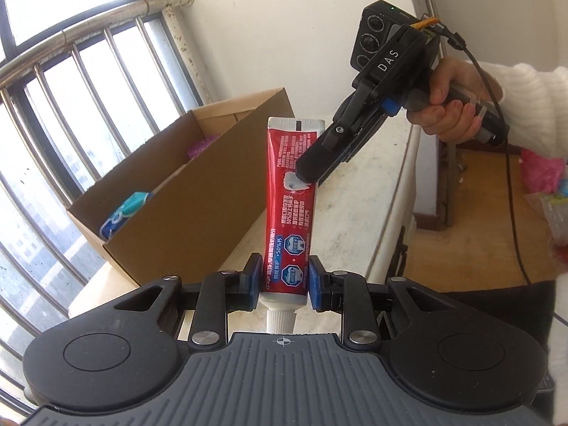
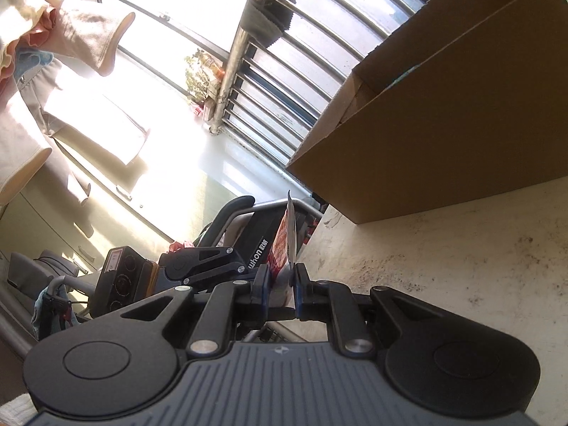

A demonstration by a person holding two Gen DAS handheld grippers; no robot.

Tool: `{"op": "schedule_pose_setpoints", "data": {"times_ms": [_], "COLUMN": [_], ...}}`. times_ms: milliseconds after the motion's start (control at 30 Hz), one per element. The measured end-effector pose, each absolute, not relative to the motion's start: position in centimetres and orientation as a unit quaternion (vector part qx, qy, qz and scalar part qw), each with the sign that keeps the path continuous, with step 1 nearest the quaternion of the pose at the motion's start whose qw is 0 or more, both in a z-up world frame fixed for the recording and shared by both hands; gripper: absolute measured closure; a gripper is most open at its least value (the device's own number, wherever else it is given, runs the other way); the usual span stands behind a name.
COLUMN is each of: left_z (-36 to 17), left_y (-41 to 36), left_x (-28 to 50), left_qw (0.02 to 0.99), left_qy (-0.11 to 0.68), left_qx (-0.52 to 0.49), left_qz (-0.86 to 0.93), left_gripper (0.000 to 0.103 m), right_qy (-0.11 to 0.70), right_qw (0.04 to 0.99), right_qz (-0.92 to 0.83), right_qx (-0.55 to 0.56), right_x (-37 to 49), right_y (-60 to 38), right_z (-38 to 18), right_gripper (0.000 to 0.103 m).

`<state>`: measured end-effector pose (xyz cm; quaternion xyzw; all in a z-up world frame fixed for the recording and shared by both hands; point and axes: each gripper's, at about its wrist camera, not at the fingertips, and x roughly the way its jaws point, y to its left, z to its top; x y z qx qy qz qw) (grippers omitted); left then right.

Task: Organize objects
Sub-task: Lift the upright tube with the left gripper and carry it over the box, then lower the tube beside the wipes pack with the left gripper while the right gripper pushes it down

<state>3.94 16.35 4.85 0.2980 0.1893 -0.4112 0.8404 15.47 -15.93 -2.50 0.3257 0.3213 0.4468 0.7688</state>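
Observation:
A red toothpaste tube [image 1: 289, 213] with a white cap is held up in the air over the pale countertop [image 2: 443, 266]. My left gripper [image 1: 282, 277] is shut on its lower end, just above the cap. My right gripper [image 1: 305, 174] comes in from the upper right, held by a hand in a white sleeve, and pinches the tube's flat middle. In the right wrist view the tube [image 2: 285, 238] shows edge-on between the shut right gripper [image 2: 280, 280] pads, with the left gripper [image 2: 198, 266] behind it. An open cardboard box [image 1: 198, 191] stands just left of the tube.
Inside the box lie a blue-teal packet [image 1: 124, 213] and something purple [image 1: 202, 145]. A metal window railing [image 1: 71, 71] runs behind the box. A wooden table [image 1: 479, 213] with a pink bag [image 1: 543, 170] sits lower right. Clothes [image 2: 71, 35] hang by the window.

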Motion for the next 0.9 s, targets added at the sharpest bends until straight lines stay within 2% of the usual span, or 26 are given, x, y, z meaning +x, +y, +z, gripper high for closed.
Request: {"op": "schedule_pose_setpoints", "data": {"times_ms": [300, 500, 633, 900], "left_z": [11.8, 14.2, 13.3, 9.4], "left_y": [14.2, 12.5, 10.6, 7.7], "left_x": [5.1, 11.1, 16.5, 25.2], "left_qw": [0.84, 0.831, 0.804, 0.727], "left_qy": [0.131, 0.143, 0.18, 0.276], "left_qx": [0.35, 0.381, 0.421, 0.485], "left_qz": [-0.394, -0.378, -0.379, -0.399], "left_gripper": [0.078, 0.078, 0.078, 0.078], "right_qy": [0.271, 0.282, 0.325, 0.422], "right_qw": [0.787, 0.796, 0.792, 0.757], "right_qz": [0.463, 0.431, 0.386, 0.32], "right_qx": [0.306, 0.318, 0.342, 0.383], "right_x": [15.9, 20.8, 25.7, 33.4], "right_y": [-16.9, -17.9, -18.4, -19.0], "right_z": [4.8, 8.5, 8.2, 3.3], "right_gripper": [0.089, 0.088, 0.089, 0.088]}}
